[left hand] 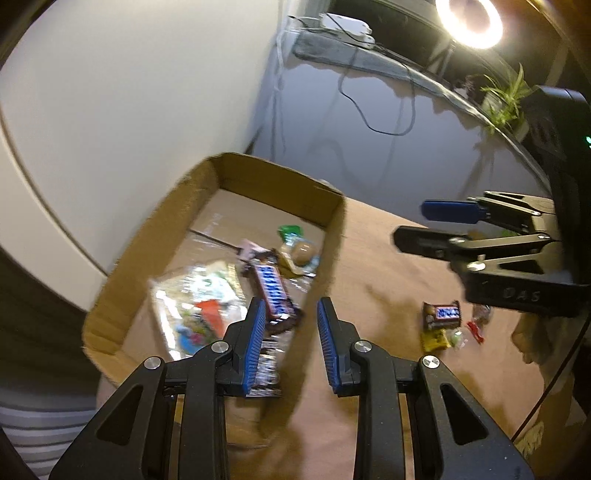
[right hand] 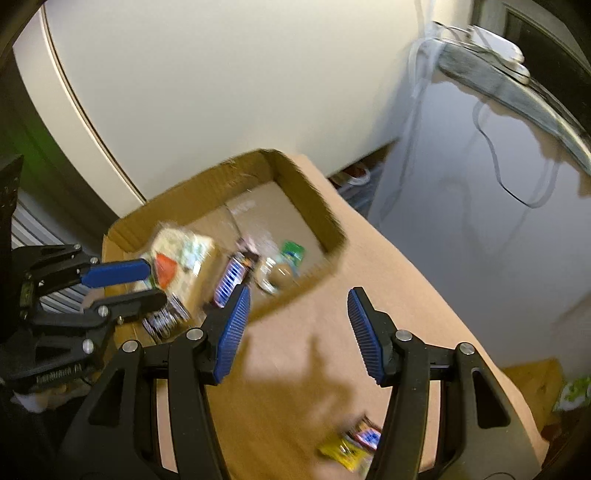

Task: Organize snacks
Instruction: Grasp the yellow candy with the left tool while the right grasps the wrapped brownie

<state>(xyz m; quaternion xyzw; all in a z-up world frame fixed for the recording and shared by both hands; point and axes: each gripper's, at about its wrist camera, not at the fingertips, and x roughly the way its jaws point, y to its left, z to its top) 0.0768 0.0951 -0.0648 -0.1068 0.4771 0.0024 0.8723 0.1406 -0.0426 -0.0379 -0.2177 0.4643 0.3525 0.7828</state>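
Hovered over the near edge of the open brown cardboard box point(left hand: 177, 221) with the left gripper point(left hand: 291, 343) released and empty, the long brown-and-blue wrapped chocolate bar point(left hand: 273, 291) lying on the box floor just ahead of its left finger. Held the right gripper point(right hand: 299, 332) spread wide and empty above the tan tabletop point(right hand: 295, 387), well apart from the box. Left the small pile of brown, yellow and red wrapped snacks point(left hand: 443, 325) on the table outside the box, below the right gripper.

Warm glare is thrown by a glowing ring lamp point(left hand: 469, 22); motion blur and fisheye edge bending are seen throughout.
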